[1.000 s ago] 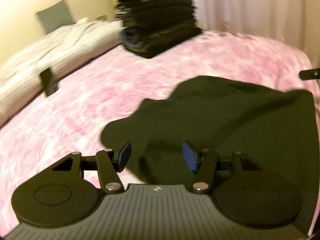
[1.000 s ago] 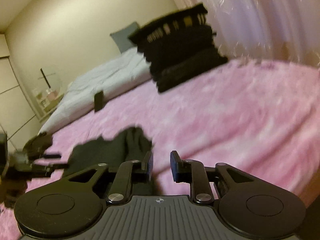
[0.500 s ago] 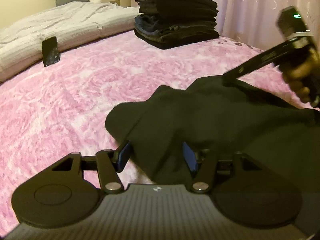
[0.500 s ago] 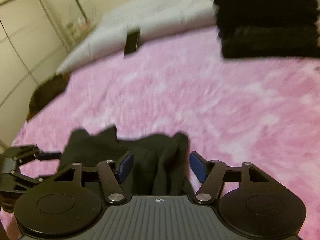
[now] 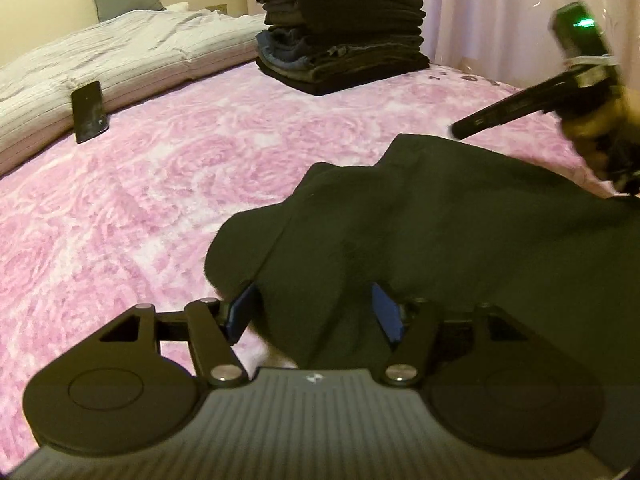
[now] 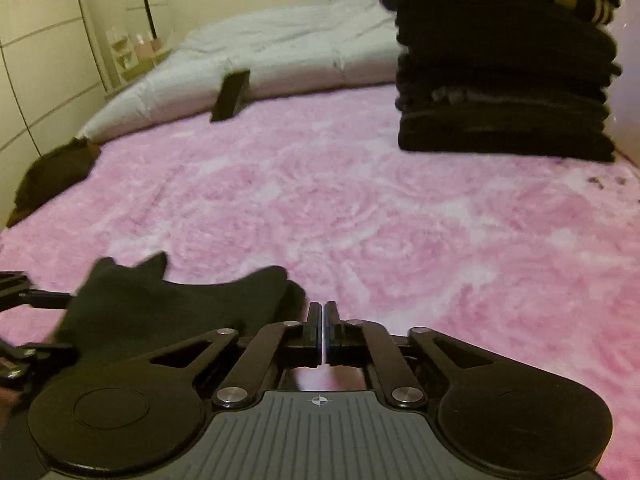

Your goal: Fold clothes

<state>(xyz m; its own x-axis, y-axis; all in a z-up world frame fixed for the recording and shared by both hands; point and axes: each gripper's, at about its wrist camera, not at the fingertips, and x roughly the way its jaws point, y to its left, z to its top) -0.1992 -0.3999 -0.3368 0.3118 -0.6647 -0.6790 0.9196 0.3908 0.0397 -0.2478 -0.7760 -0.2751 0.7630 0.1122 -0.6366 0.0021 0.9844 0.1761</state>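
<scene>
A dark garment [image 5: 440, 240] lies crumpled on the pink blanket [image 5: 160, 200]. My left gripper [image 5: 316, 304] is open, with a fold of the garment lying between its blue pads. A hand holds my right gripper [image 5: 460, 132] at the garment's far edge. In the right wrist view the right gripper [image 6: 322, 320] is shut, and a thin light gap shows between its fingers with no cloth in it. The garment [image 6: 160, 304] lies just left of those fingers. Part of the left gripper [image 6: 24, 300] shows at the left edge.
A tall stack of folded dark clothes [image 5: 344, 40] stands at the back of the bed, near the curtain [image 5: 500, 12]. A black phone [image 5: 90, 110] leans on a white duvet [image 5: 120, 52]. Another dark cloth [image 6: 52, 172] lies at the far left edge.
My right gripper was open over the garment half a second ago; now it is shut, with the cloth to its left. The left gripper stays open on the fold.
</scene>
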